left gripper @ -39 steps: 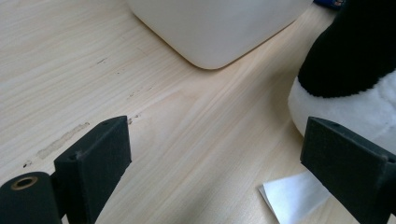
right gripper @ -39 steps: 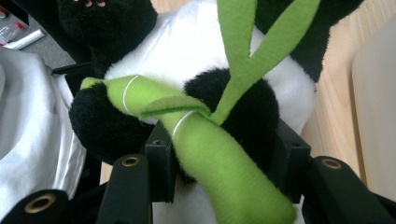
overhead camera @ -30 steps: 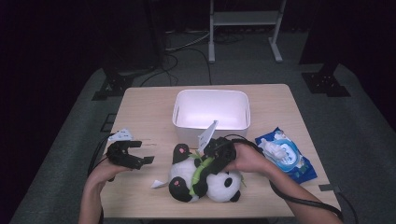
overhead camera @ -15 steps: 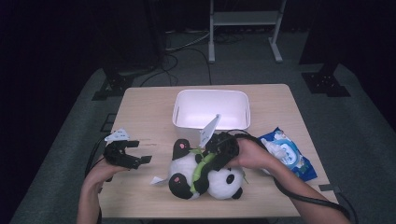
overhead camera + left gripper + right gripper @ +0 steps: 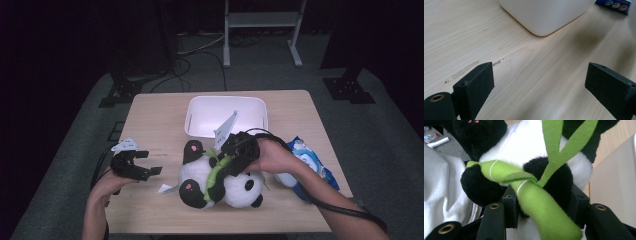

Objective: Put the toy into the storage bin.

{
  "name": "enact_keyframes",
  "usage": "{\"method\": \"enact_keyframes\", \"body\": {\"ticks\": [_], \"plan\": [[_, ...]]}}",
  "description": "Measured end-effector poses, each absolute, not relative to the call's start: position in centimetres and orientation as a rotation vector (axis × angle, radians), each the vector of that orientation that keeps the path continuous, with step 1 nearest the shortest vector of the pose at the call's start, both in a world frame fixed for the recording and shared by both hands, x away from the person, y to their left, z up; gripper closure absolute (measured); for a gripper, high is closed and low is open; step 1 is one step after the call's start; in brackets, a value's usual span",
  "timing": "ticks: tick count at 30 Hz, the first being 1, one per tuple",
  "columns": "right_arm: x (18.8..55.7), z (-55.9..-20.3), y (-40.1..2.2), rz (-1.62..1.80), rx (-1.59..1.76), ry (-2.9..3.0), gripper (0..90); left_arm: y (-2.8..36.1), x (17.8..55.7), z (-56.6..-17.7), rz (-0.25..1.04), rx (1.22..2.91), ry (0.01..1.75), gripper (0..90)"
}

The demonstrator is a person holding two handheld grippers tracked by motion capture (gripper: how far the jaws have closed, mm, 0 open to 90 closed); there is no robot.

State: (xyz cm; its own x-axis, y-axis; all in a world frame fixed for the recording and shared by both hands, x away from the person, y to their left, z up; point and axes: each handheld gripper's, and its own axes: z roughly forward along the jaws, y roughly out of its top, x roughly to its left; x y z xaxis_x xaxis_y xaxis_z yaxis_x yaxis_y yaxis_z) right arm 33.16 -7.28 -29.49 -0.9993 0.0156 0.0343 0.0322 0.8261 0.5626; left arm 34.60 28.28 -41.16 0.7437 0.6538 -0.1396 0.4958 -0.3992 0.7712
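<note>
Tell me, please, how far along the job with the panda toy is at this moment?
Done: the right gripper has closed on the panda toy at its green stalk. In hand: the toy lies tilted at the table's near edge. Left: it is not yet in the white bin, seemingly its goal. The left gripper is open, idle.

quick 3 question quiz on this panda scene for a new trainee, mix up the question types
1. True or false: the right gripper is shut on the plush panda.
2. What stands beyond the panda on the table? A) a white tub B) a red mug C) a glass bowl
3. In a few words, how do the left gripper jaws stand, and what is between them?

Key:
1. True; in the right gripper view its jaws pinch the panda's black arm and the green bamboo.
2. A, the white tub.
3. Open and wide apart, with nothing between them but bare table.
</note>
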Motion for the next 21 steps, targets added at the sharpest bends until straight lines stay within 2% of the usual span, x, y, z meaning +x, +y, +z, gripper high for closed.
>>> {"method": "enact_keyframes", "body": {"ticks": [21], "plan": [[34.3, -22.7, -8.3, -0.948, -0.048, -3.013, 51.6, 28.9, 34.7, -41.4, 0.215, 2.060, 0.880, 7.4]]}}
